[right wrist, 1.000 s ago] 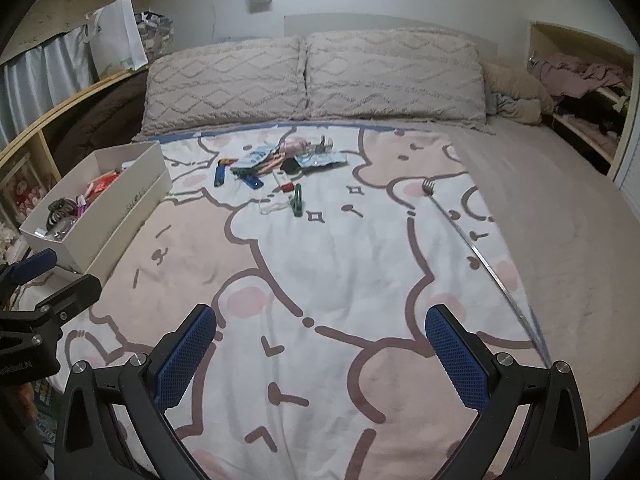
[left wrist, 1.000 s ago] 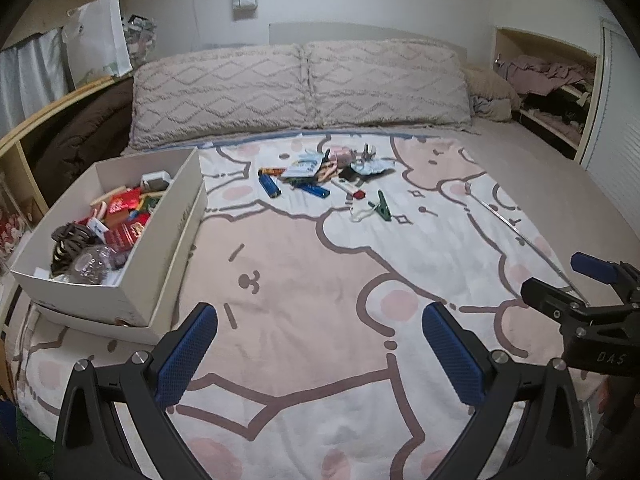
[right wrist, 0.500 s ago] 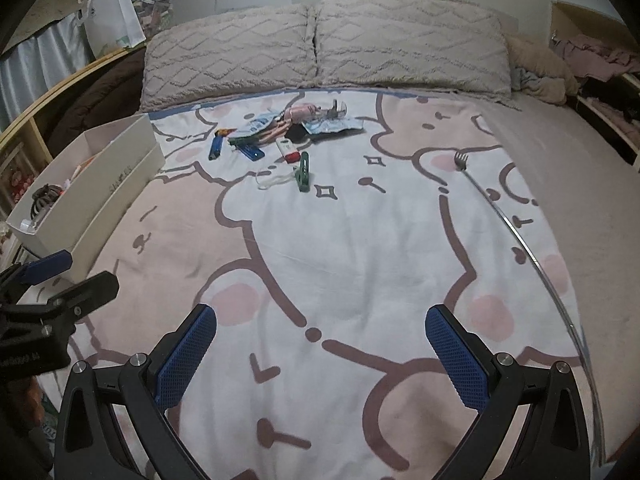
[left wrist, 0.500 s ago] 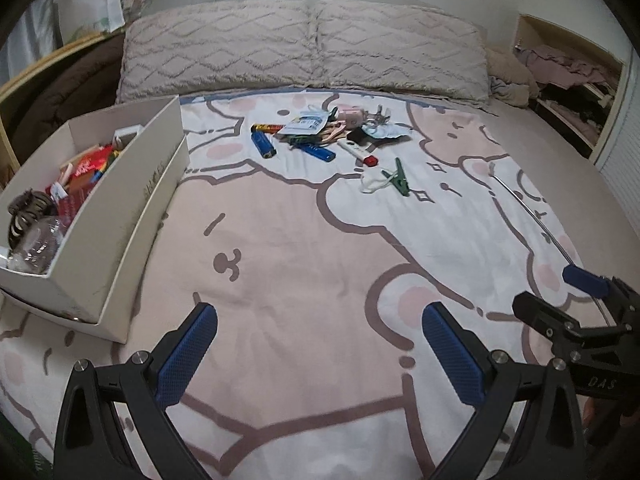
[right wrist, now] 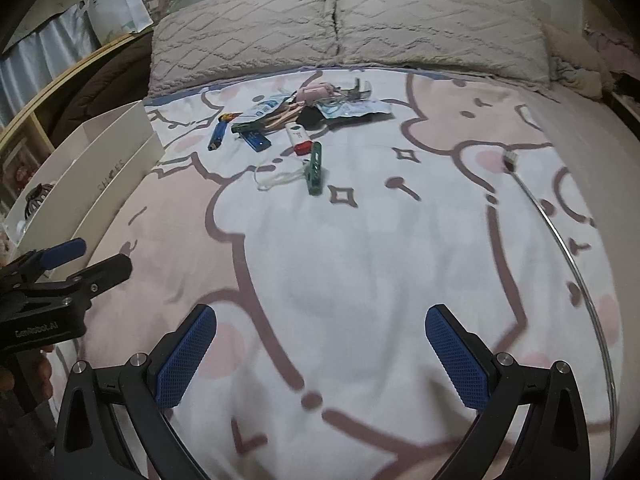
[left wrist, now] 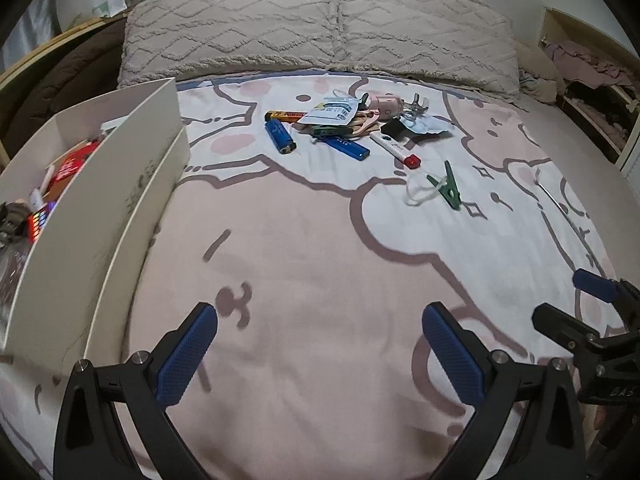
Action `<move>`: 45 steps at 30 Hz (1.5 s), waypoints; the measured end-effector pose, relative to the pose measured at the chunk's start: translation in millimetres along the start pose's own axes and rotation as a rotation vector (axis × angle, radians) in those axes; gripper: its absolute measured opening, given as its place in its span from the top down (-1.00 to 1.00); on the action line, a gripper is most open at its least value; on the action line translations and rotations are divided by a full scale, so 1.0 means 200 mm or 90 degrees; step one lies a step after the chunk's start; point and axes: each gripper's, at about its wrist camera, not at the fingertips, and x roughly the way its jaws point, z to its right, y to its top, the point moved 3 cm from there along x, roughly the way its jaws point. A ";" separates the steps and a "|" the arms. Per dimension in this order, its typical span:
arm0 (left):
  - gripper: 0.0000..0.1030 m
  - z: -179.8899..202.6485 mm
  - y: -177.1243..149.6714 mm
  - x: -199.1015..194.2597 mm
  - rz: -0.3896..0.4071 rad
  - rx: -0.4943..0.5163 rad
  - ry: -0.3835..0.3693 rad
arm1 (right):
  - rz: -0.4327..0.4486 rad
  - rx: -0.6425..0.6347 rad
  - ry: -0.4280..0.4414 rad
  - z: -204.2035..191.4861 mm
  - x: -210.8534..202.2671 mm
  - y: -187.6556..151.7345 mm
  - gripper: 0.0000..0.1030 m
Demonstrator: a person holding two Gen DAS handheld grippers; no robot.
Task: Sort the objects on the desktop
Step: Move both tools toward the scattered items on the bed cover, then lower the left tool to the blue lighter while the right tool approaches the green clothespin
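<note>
A pile of small objects lies on the bed blanket: a blue lighter (left wrist: 280, 136) (right wrist: 218, 136), a blue stick (left wrist: 347, 147), a white tube with a red cap (left wrist: 396, 149) (right wrist: 299, 138), a green clothes peg (left wrist: 449, 189) (right wrist: 315, 169) with a white string, and packets (left wrist: 331, 112). A white box (left wrist: 104, 184) (right wrist: 100, 176) at the left holds several items. My left gripper (left wrist: 319, 354) is open and empty, well short of the pile. My right gripper (right wrist: 320, 354) is open and empty, to the right of the left one.
Two pillows (left wrist: 320, 28) lie at the head of the bed. A silver cable (right wrist: 560, 236) runs along the blanket's right side. Shelves with clothes (left wrist: 592, 80) stand at the right, a wooden shelf (right wrist: 36, 120) at the left.
Both grippers have moved forward over the bed toward the pile, which now looks larger and nearer. Both stay open and empty.
</note>
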 end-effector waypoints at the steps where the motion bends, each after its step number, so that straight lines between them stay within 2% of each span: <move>1: -1.00 0.00 0.01 0.01 -0.001 -0.001 -0.002 | -0.001 0.000 0.002 0.00 0.01 0.01 -1.00; 5: -1.00 0.00 0.08 0.08 -0.003 0.002 -0.002 | 0.005 0.004 -0.004 0.03 0.10 0.10 -1.00; 12: -1.00 -0.03 0.20 0.19 0.002 -0.004 0.007 | -0.002 0.036 0.034 0.08 0.26 0.24 -1.00; 19: -1.00 -0.08 0.30 0.33 0.002 -0.039 0.001 | -0.001 0.067 0.050 0.09 0.40 0.36 -1.00; 23: -1.00 -0.10 0.34 0.40 -0.002 -0.046 0.006 | 0.001 0.059 0.041 0.06 0.48 0.42 -1.00; 29: -1.00 -0.16 0.41 0.50 0.005 -0.045 0.043 | 0.003 0.026 0.015 0.02 0.59 0.49 -1.00; 35: -1.00 -0.23 0.52 0.61 0.007 -0.064 0.052 | 0.009 -0.008 -0.026 -0.01 0.66 0.46 -1.00; 45: -1.00 -0.24 0.67 0.76 0.004 -0.073 0.081 | 0.005 -0.035 -0.064 -0.03 0.67 0.44 -1.00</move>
